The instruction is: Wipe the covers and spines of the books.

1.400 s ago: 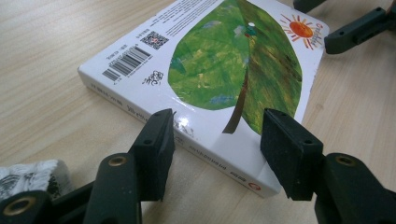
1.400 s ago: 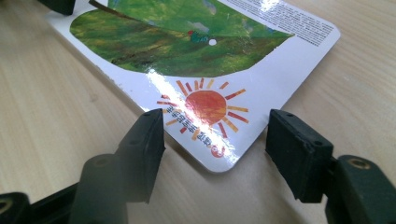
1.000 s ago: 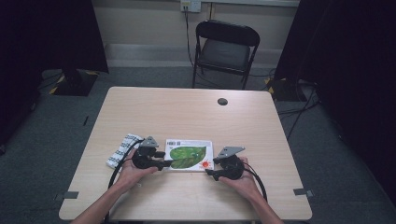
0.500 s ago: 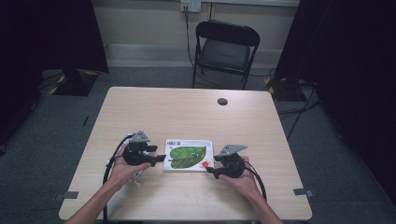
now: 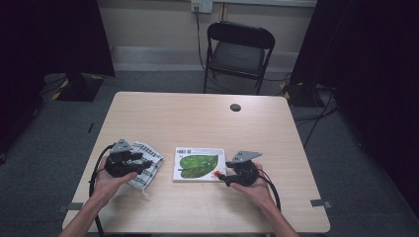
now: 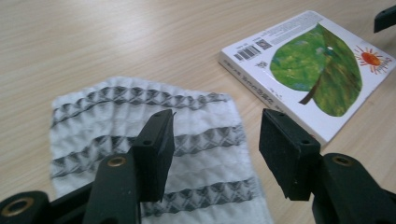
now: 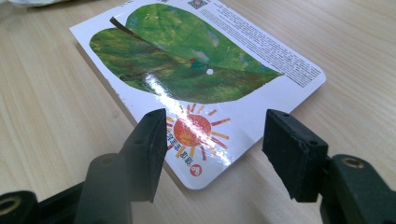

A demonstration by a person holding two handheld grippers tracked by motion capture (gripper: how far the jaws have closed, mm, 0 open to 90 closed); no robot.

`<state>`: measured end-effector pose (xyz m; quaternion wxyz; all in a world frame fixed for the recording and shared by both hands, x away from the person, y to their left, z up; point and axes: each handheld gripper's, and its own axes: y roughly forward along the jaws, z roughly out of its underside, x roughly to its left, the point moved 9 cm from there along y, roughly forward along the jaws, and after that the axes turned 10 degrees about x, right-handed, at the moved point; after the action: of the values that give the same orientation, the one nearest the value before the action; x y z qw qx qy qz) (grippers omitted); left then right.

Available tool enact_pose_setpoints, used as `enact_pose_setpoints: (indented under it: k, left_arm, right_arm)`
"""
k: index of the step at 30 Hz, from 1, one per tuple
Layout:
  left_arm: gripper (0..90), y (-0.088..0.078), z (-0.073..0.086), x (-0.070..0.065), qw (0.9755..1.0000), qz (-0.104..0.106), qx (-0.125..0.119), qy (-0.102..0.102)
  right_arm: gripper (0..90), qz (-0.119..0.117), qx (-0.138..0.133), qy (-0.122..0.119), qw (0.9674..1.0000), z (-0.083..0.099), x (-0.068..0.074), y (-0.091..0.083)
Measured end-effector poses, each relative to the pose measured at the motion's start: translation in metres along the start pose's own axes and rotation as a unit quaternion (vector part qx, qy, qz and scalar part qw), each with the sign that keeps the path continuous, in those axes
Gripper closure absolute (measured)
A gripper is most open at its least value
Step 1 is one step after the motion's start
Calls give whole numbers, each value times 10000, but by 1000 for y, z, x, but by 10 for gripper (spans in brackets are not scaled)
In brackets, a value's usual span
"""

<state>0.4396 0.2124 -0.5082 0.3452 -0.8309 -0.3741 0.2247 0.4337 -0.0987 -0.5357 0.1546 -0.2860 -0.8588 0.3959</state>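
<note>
Left gripper has slid away from the book, leftward in the high view, and now hangs over the cloth; its jaws have just been closing a little, nothing pinched between them. Right gripper unchanged, parked at the book's near right corner.

Book: flat on the table, between the two hands, long axis running left to right, leaf cover up, sun corner toward the right gripper.

Right gripper view: jaws part open, straddling the sun corner from above, pads off the cover. Left gripper view: jaws part open above the cloth, book off to the upper right.

Judgement: right hand is nearer the book; the left must come back across the cloth to reach its left edge.
</note>
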Motion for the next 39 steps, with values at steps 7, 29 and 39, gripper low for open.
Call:
enact_pose_setpoints:
  k: [7, 29, 39]
  left_arm:
    - [405, 0, 10, 31, 9991, -272, 78, -307]
    - [517, 30, 25, 35, 9963, -490, 704, -91]
    - [616, 30, 25, 31, 9967, -368, 719, -20]
  right_arm:
    - [398, 30, -13, 30, 10000, 0, -3, 1]
    - [390, 27, -96, 129, 9999, -1, -7, 1]
    - [387, 25, -52, 190, 9998, 0, -8, 3]
